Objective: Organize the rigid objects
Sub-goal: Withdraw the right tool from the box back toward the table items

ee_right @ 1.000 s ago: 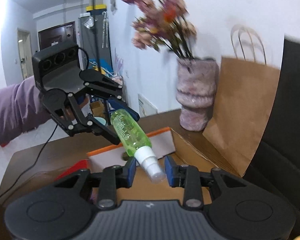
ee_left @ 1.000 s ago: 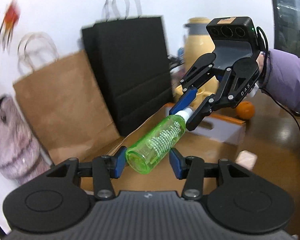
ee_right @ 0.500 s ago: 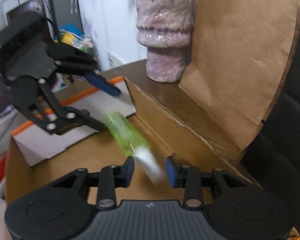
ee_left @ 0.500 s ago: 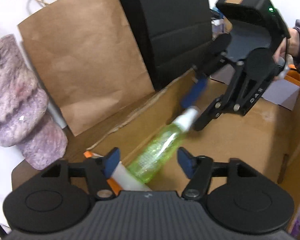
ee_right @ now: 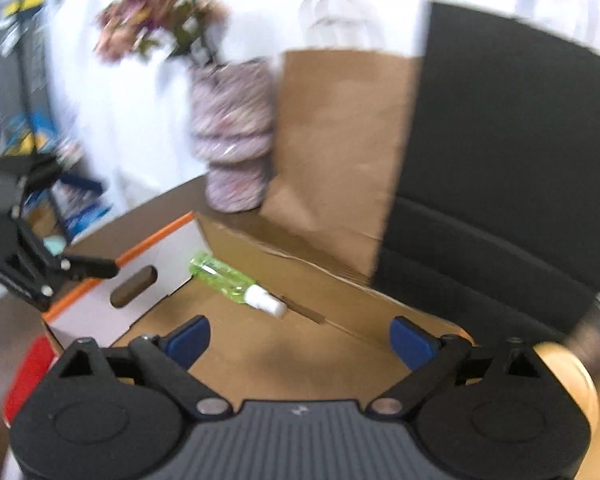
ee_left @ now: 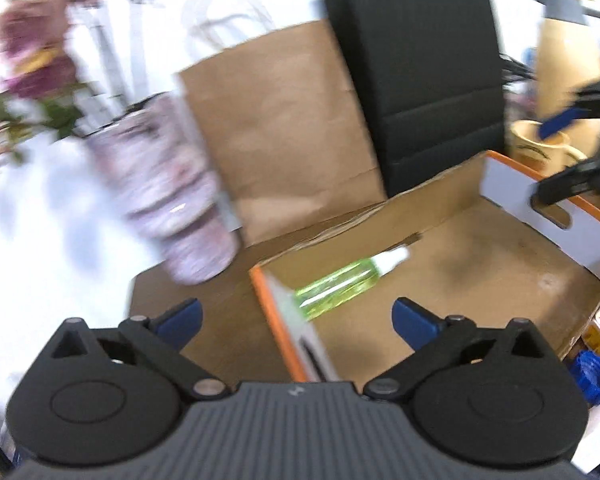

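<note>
Our left tongs (ee_left: pixel 296 312) stand wide and their jaws are opening, with nothing pressed between the blue pads; our right tongs (ee_right: pixel 300 334) are also wide and opening, and empty. A second ago both tongs held the green spray bottle (ee_left: pixel 342 282) together, one at the base and one at the white nozzle, in the air above the box. Now the bottle lies on its side on the floor of the cardboard box (ee_left: pixel 500 256), close along the back wall and near the corner with the orange-edged end panel, its nozzle pointing away from that corner. We judge that this bottle is now put away and both tongs are free for the next rigid thing. Outside the box, on the desk (ee_left: pixel 220 344), stand a pink vase (ee_left: pixel 172 200), a brown paper bag (ee_left: pixel 284 128) and a black bag (ee_left: pixel 424 72). The pictures are blurred, so small things near the box stay unclear.
</note>
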A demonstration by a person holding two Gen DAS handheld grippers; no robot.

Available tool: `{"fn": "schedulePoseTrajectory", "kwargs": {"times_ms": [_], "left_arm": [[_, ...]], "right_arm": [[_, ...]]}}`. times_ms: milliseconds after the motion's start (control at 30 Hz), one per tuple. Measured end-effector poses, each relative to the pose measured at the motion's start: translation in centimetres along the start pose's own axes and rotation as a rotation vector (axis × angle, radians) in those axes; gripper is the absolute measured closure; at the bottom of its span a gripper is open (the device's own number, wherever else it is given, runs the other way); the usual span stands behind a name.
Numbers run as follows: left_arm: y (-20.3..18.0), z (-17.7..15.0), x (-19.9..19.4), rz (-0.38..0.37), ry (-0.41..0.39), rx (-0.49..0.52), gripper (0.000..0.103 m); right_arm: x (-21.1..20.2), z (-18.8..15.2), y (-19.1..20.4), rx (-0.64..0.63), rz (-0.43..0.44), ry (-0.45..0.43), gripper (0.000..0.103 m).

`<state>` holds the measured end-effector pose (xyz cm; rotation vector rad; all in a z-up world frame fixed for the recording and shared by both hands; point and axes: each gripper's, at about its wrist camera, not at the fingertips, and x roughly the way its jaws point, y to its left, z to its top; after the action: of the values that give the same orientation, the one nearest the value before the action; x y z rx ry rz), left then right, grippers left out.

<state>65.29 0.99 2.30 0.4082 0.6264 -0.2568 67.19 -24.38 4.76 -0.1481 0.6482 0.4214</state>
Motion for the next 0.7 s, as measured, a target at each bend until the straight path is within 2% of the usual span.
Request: {"fn": "schedulePoseTrajectory", "kwargs": {"times_ms": [100,367,500,700], "left_arm": [[-0.6,-0.8,-3.4,0.071,0.009,-0.074,0.000],[-1.2,-1.9,-15.3,0.196,-0.065,-0.240,0.000],[-2.5,-2.8,-21.6,0.244,-0.131,-0.279,0.000],[-4.7,-5.5,-29.3,0.240,-0.223,-0.332,0.000]], "right_arm": [[-4.9,-1.6,0.3,0.052,-0.106,-0.040,0.006],[-16.3,-4.9,2.9,0.109,-0.235,-0.140,0.001],[-20.5,-6.7,5.1,0.143,-0.240,-0.165,0.000],[-25.0,-9.4,9.1,0.165,-0.224,-0.223,0.000]]}}
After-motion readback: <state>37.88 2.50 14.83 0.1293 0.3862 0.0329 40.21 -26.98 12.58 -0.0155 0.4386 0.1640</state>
